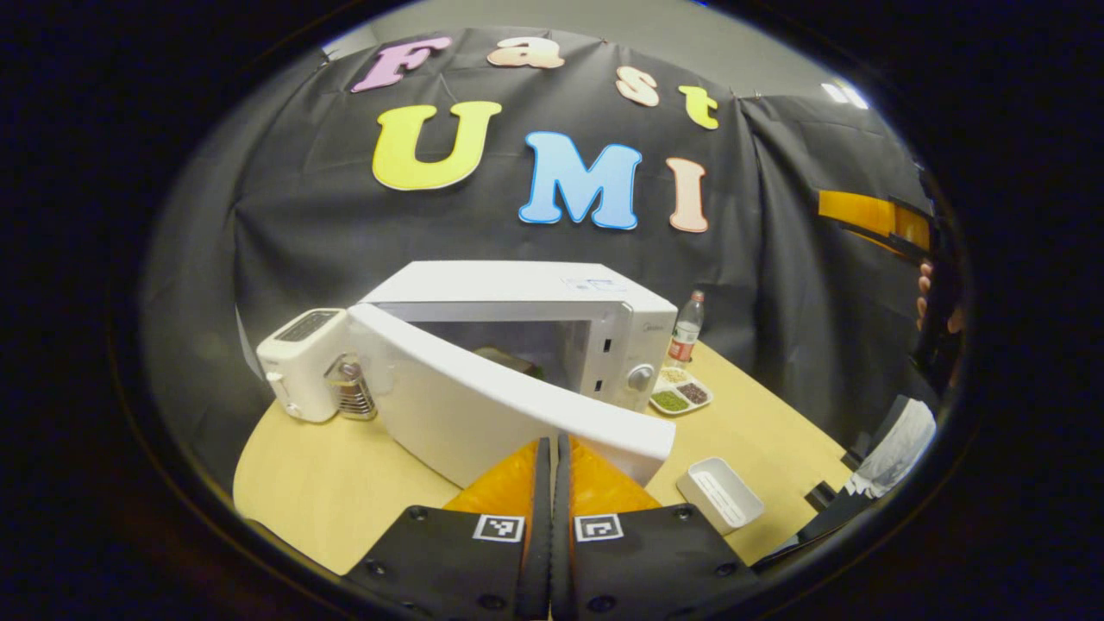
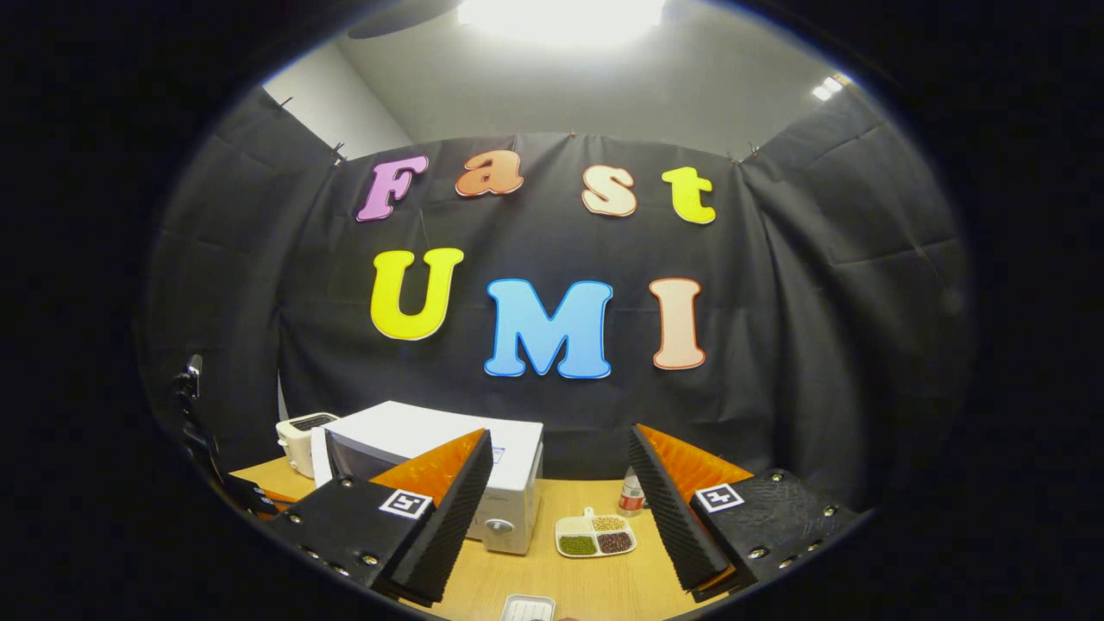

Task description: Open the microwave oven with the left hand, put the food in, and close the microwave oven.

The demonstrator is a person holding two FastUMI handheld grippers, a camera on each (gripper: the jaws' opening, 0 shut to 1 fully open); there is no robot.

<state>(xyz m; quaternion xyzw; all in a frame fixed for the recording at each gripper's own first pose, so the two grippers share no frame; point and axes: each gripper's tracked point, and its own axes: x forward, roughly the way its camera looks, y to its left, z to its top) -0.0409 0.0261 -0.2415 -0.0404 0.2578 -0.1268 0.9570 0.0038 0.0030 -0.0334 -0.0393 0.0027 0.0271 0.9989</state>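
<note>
In the left gripper view the microwave oven (image 1: 552, 319) stands in the middle of the frame on the wooden table (image 1: 328, 483). Its door (image 1: 483, 405) is swung out and hangs partly open. The long upper edge of the door runs from the hinge at the centre left down to its free end at the lower centre. That free end lies just above and ahead of the left gripper (image 1: 552, 448), whose two fingers are pressed together with no gap and nothing between them. I cannot tell if the tips touch the door.

Inside the cavity a dark thing (image 1: 509, 360) sits on the floor, probably the food, but it is too small to be sure. If so, I judge that the remaining step is closing, and the push must go from the free end toward the oven front.

In the right gripper view the right gripper (image 2: 552, 500) is wide open and holds nothing, with the oven at the lower left, well apart. The left gripper is clearly the nearer one.
</note>
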